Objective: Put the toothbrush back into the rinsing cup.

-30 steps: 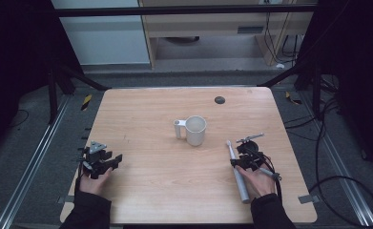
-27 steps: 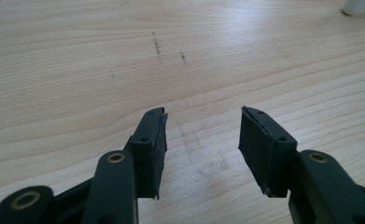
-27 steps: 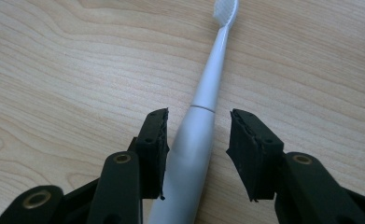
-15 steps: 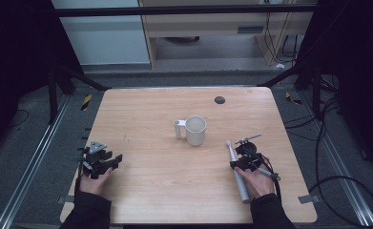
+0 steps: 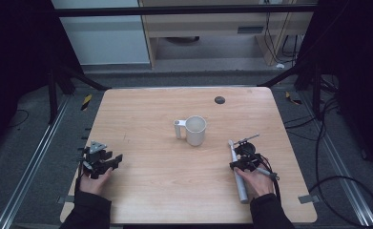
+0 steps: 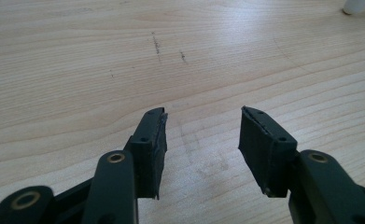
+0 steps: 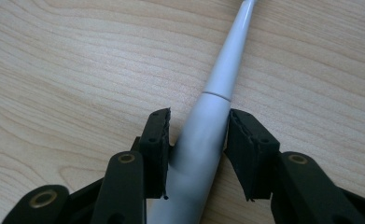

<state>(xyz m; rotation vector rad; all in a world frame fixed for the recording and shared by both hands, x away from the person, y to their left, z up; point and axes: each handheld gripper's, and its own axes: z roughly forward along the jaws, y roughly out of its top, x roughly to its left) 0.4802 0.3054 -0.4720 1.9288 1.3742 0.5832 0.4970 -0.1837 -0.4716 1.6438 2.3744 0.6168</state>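
A smooth grey electric toothbrush (image 7: pixel 208 135), tapering to a slim neck, lay flat on the wood-grain table (image 5: pixel 150 114) near its right edge. The right gripper (image 7: pixel 196 140) had been closing, jaws clasping its handle. The left gripper (image 6: pixel 202 140) stood released, holding nothing.

Smooth grey plastic toothbrush (image 7: pixel 208 135) on matt, grained wooden table (image 5: pixel 165 191)

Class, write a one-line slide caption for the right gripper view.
Right gripper closing its black jaws around a grey electric toothbrush lying on the wooden table.
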